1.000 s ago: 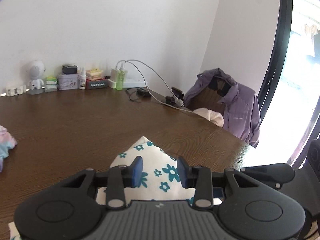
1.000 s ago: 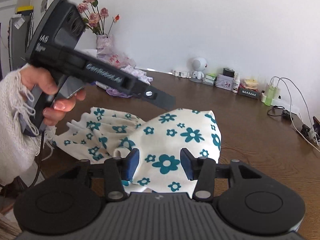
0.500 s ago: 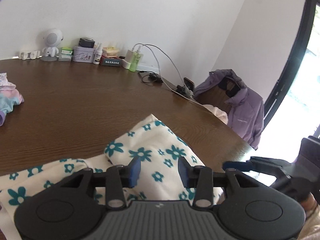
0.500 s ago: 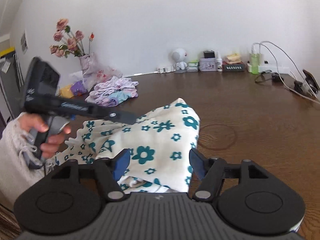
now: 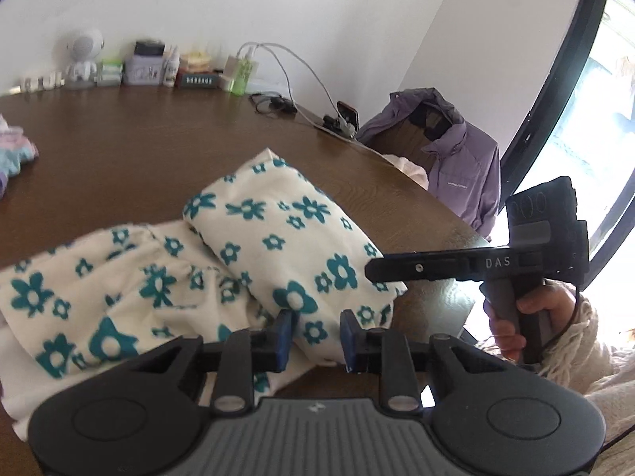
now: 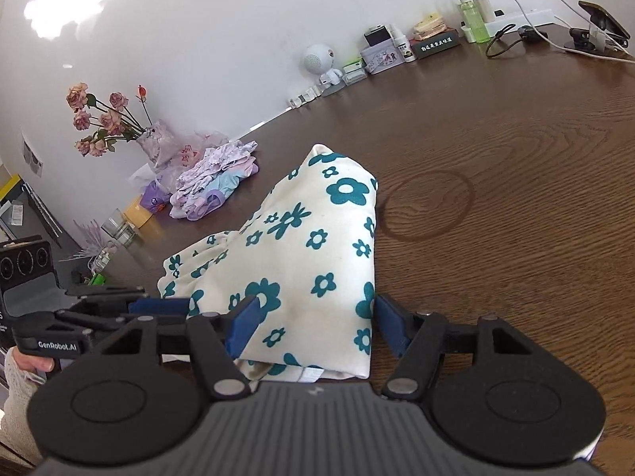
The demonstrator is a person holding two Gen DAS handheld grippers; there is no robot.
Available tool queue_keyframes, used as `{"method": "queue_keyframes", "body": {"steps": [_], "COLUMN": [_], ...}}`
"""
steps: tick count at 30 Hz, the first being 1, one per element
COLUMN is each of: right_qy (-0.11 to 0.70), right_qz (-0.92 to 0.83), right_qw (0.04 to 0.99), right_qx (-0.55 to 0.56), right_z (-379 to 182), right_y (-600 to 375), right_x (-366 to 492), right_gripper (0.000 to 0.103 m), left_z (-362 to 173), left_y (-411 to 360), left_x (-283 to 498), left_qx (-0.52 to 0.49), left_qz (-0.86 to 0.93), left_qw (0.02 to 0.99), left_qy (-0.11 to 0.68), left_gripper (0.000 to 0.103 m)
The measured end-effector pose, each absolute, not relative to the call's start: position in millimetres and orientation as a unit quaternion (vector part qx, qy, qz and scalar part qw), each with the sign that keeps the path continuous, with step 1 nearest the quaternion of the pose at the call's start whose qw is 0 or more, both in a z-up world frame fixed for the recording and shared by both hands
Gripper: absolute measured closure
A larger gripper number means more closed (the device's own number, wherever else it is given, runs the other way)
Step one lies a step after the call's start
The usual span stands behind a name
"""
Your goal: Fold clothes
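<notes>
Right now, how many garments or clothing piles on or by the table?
3. The floral garment lies at the near edge of the table; a pastel clothes pile sits beside the flower vase; a purple jacket hangs over a chair. More may be hidden.

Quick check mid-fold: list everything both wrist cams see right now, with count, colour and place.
floral garment: 1, cream with teal flowers, near table edge, partly folded
table: 1, dark brown wood
clothes pile: 1, lilac, pink and blue, by the flowers
rose bouquet: 1, dusty pink, far corner
robot figurine: 1, white, along the wall
green bottle: 1, by the wall
phone on stand: 1, dark, far edge
purple jacket: 1, over a chair past the table
left gripper: black with blue pads, open, garment edge between its fingers
right gripper: black with blue pads, open wide, straddling the fold
</notes>
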State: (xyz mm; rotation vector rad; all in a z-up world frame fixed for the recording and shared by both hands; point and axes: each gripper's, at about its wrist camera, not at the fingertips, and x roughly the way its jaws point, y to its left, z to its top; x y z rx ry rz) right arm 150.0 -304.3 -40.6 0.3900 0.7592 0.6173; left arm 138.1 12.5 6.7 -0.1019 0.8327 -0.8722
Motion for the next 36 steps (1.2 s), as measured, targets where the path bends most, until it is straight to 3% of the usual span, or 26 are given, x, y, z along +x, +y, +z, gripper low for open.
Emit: {"method": "queue_keyframes", "body": {"steps": [4,11,12,15,17,20,21,22,23,33,34,35,36], "right_qy": [0.359,0.359,0.359,0.36,0.36,0.359,0.357,0.356,0.355,0.343,0.345,0.346,0.346], "right_qz": [0.291,0.292,0.292,0.294,0.295,0.291,0.287,0.283,0.279,0.252,0.251,0.248,0.247], "right_qw": [0.867,0.864,0.864,0.861,0.858,0.854,0.854,0.853,0.851,0.848,0.849,0.851,0.852], "right_qx": [0.185,0.197,0.199,0.207,0.219,0.24,0.247,0.256,0.267,0.315,0.311,0.306,0.305], "right_z": [-41,-42,-42,-44,-46,-48,-49,-50,-52,-59,-59,-59,-59], "right_y": [-302,-301,-302,-306,-311,-314,-314,-314,-315,-302,-299,-295,-294], "right_x": [149,149,148,144,142,140,140,140,139,146,147,147,148], "right_gripper": [0.038,0.037,0.037,0.037,0.037,0.037,0.037,0.037,0.037,0.038,0.041,0.053,0.077], "left_z": [-1,-13,-11,5,22,37,38,38,36,2,1,1,1], "left_y": [10,4,7,23,33,31,25,18,12,-5,-5,-5,-4], "left_x": [136,149,147,138,134,141,145,150,155,167,165,164,164], "left_qx": [-0.073,-0.12,-0.123,-0.117,-0.105,-0.081,-0.067,-0.052,-0.036,0.012,0.013,0.012,0.009], "left_qz": [-0.416,-0.412,-0.41,-0.399,-0.381,-0.379,-0.381,-0.382,-0.38,-0.35,-0.349,-0.348,-0.347], "left_qw": [0.819,0.808,0.809,0.83,0.855,0.87,0.871,0.871,0.87,0.872,0.873,0.874,0.875], "left_qy": [0.388,0.402,0.402,0.371,0.336,0.305,0.304,0.306,0.311,0.343,0.34,0.339,0.338], "left_gripper": [0.092,0.092,0.089,0.061,0.058,0.062,0.074,0.095,0.103,0.101,0.101,0.101,0.101]}}
